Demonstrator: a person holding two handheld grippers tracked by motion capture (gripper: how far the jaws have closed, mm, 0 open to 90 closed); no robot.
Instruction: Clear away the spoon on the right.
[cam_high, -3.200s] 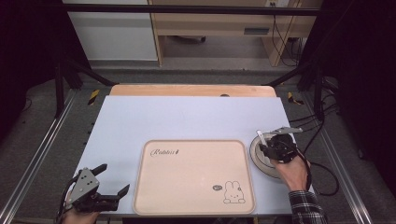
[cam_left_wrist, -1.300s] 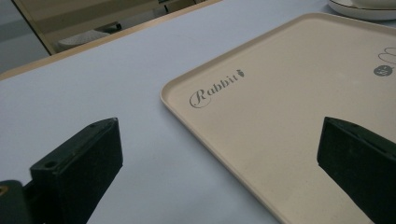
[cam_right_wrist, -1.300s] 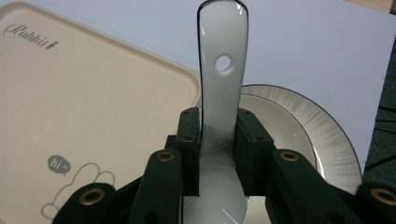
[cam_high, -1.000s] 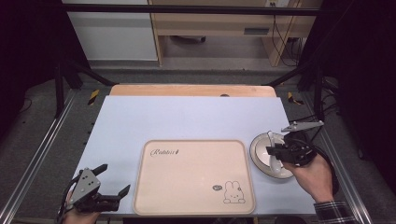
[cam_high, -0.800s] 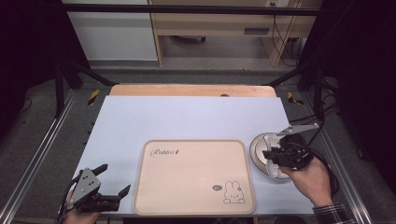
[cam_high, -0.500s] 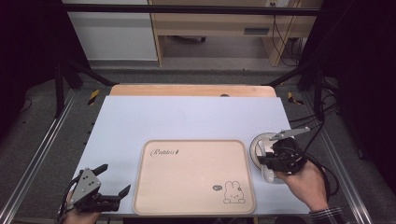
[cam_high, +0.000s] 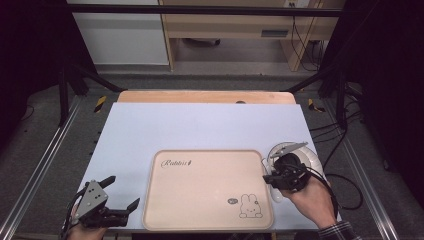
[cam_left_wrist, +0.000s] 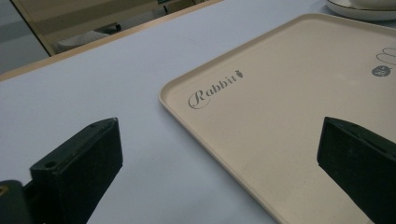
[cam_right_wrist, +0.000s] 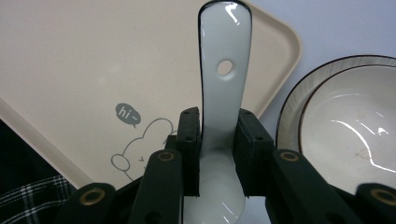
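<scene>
My right gripper (cam_right_wrist: 218, 116) is shut on the handle of a white ceramic spoon (cam_right_wrist: 223, 70), whose holed handle end points out over the corner of a beige tray (cam_right_wrist: 93, 56). In the high view this gripper (cam_high: 270, 177) hangs at the tray's (cam_high: 200, 190) right edge, close to the rabbit print. Just to its right a white bowl (cam_right_wrist: 355, 140) sits on a dark-rimmed plate (cam_right_wrist: 286, 121). Near the tray's (cam_left_wrist: 280, 116) front left corner my left gripper (cam_high: 122, 192) rests low with its jaws wide open (cam_left_wrist: 217, 135) and nothing between them.
A pale blue mat (cam_high: 200, 125) covers the wooden table. The bowl and plate (cam_high: 306, 156) stand near the mat's right edge. Cables (cam_high: 345, 180) trail on the floor to the right, and metal rails run along both sides.
My right gripper has carried the spoon left and slightly down, from over the bowl to the tray's right edge. The left gripper has stayed where it was.
</scene>
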